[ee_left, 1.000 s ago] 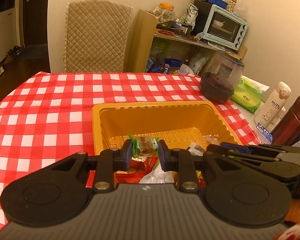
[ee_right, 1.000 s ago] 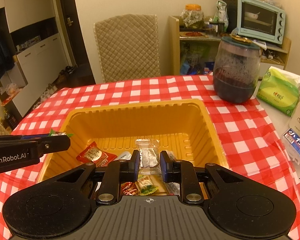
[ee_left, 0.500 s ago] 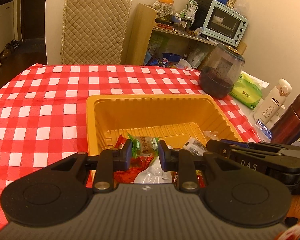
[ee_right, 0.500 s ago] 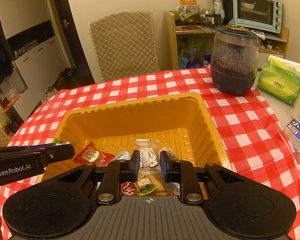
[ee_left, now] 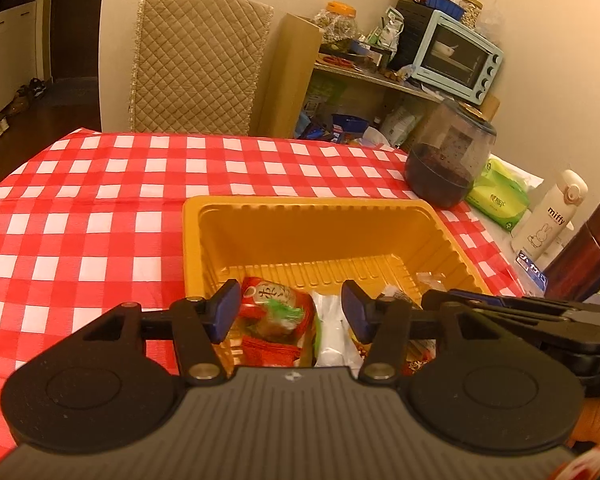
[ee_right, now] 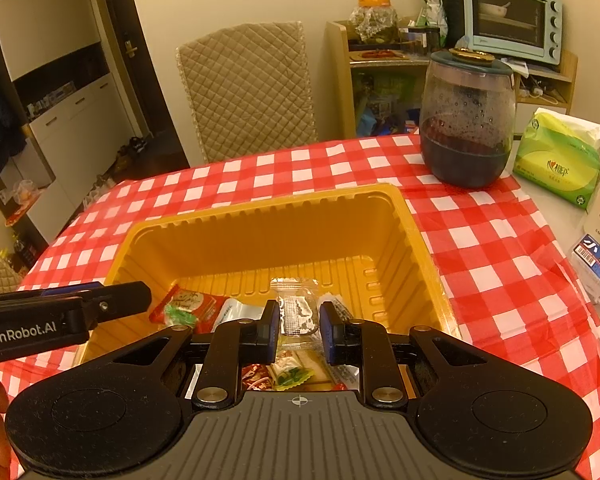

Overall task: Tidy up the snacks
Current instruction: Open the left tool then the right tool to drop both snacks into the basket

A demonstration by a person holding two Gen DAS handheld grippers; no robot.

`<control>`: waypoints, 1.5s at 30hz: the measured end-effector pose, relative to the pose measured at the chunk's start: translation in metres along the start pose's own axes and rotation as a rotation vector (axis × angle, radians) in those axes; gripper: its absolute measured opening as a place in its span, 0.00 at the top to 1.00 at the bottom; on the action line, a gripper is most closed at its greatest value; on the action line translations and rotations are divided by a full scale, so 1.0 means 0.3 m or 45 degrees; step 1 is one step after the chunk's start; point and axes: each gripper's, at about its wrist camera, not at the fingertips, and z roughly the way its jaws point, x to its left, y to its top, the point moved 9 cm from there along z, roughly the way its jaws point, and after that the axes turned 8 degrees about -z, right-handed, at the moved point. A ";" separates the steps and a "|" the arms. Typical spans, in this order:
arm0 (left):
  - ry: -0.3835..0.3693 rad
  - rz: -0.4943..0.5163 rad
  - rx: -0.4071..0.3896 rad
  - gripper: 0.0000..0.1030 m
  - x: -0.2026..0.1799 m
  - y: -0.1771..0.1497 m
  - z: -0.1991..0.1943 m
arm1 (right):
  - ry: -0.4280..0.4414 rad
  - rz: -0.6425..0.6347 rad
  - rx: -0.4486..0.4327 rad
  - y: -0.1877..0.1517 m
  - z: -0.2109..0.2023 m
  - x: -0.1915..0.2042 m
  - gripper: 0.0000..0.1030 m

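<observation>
I can't see the tray's [ee_left: 308,216] near wall behind my left gripper [ee_left: 288,310] | green-wrapped snack [ee_left: 286,312] blurred | flask [ee_left: 580,256] cut off.

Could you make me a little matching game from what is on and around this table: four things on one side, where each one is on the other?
Things:
1. clear snack packet
2. dark glass jar
3. blue toaster oven
4. quilted chair

Places:
A. on the shelf by the wall
B. between the right gripper's fingers
C. on the checked cloth beyond the yellow tray
D. behind the table's far edge

Pairs: 1-B, 2-C, 3-A, 4-D
</observation>
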 end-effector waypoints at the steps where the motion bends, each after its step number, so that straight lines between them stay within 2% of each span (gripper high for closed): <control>1: 0.002 0.001 0.001 0.50 0.003 0.002 -0.001 | 0.002 0.001 -0.001 0.000 -0.001 0.001 0.79; 21: 0.026 0.003 -0.003 0.49 0.038 0.000 -0.008 | 0.067 0.005 -0.007 0.009 0.015 0.040 0.78; 22: 0.030 0.001 -0.005 0.45 0.043 0.001 -0.009 | 0.076 0.000 -0.004 0.008 0.019 0.044 0.75; 23: 0.035 -0.002 -0.008 0.43 0.046 0.001 -0.009 | 0.069 -0.002 -0.006 0.006 0.020 0.044 0.66; 24: 0.039 -0.002 -0.011 0.42 0.049 0.001 -0.009 | 0.064 0.001 -0.017 0.005 0.020 0.042 0.35; 25: 0.042 -0.002 -0.011 0.42 0.052 0.001 -0.010 | 0.073 0.008 -0.034 0.006 0.016 0.041 0.24; 39: 0.060 -0.002 -0.029 0.30 0.063 0.005 -0.018 | 0.056 0.003 -0.022 0.003 0.013 0.026 0.24; 45: 0.089 0.005 -0.061 0.18 0.071 0.017 -0.030 | 0.038 -0.006 -0.025 0.002 0.010 0.012 0.24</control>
